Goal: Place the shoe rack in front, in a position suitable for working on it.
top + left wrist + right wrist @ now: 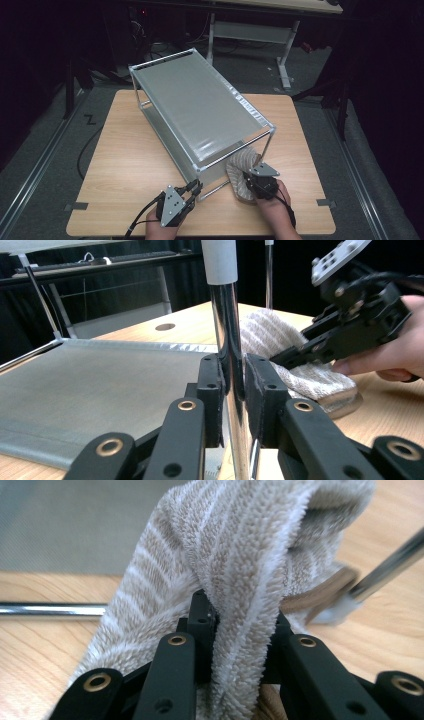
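Left hand-held gripper steadies the rack while the right one brings a slipper to its lower shelf.

The left hand-held gripper is clamped on the near chrome corner post of the two-tier metal rack with grey mesh shelves on the wooden counter. Both shelves look bare. To the right, the right hand-held gripper pinches the beige-and-white striped fluffy slipper by its upper, at the rack's near right corner, the sole low over the counter. The soft pile could slide out of the jaws, or the slipper could snag on the rack's rail and tug the rack.
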